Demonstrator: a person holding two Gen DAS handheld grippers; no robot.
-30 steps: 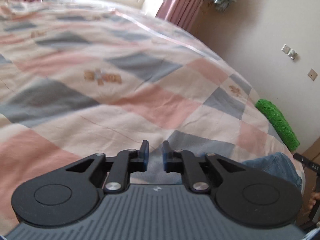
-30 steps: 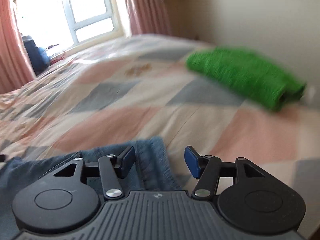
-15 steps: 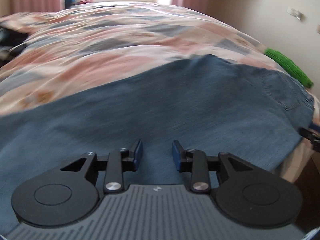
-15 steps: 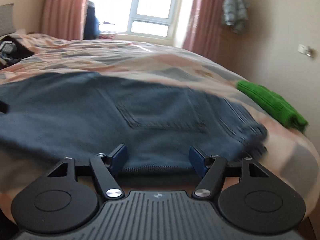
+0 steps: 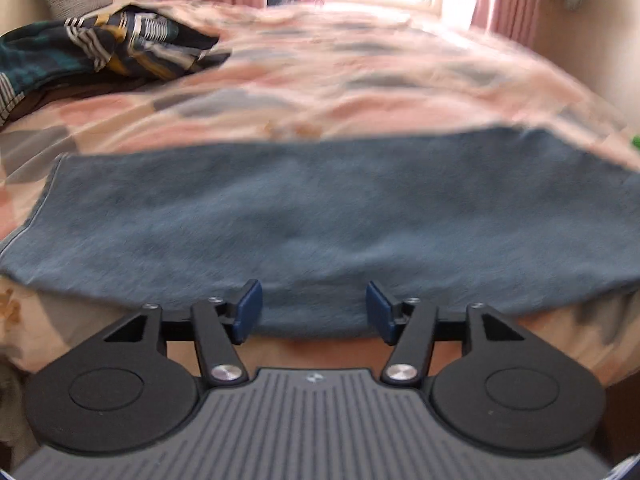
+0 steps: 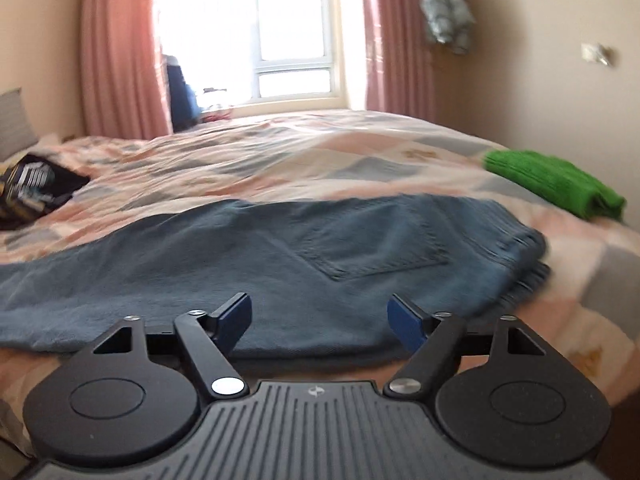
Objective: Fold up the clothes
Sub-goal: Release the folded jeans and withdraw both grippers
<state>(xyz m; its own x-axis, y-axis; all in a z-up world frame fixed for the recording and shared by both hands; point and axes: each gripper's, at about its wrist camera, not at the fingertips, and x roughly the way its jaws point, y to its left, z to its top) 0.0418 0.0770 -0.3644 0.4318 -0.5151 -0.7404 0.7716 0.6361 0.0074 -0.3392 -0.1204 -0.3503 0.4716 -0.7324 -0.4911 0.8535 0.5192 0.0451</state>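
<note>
Jeans (image 5: 320, 220) lie spread flat across the near side of the bed (image 5: 360, 80), running from left to right, with the near hem line close to the bed's edge. In the right wrist view the same jeans (image 6: 280, 256) show a back pocket facing up and the bunched waistband end toward the right.

The left gripper (image 5: 314, 312) hangs just short of the near edge of the denim, tilted down toward it. Its jaws have just been opening and now stand about half apart; the cloth shows in the gap beyond them, but the pads do not press on it and nothing is held.

The right gripper (image 6: 320, 320) sits likewise at the near edge of the jeans, below the pocket. Its jaws have also just been opening and stand wide, with nothing gripped between them.

The bed carries a quilt (image 6: 320, 160) of pink, grey and cream patches. A folded green cloth (image 6: 556, 182) rests on the quilt beyond the waistband end, apart from the jeans. A rumpled striped dark garment (image 5: 100, 48) lies at the far left of the bed, well apart from the denim. Behind the bed are pink curtains (image 6: 120, 48) beside a bright window (image 6: 292, 32). Both views are somewhat blurred.
</note>
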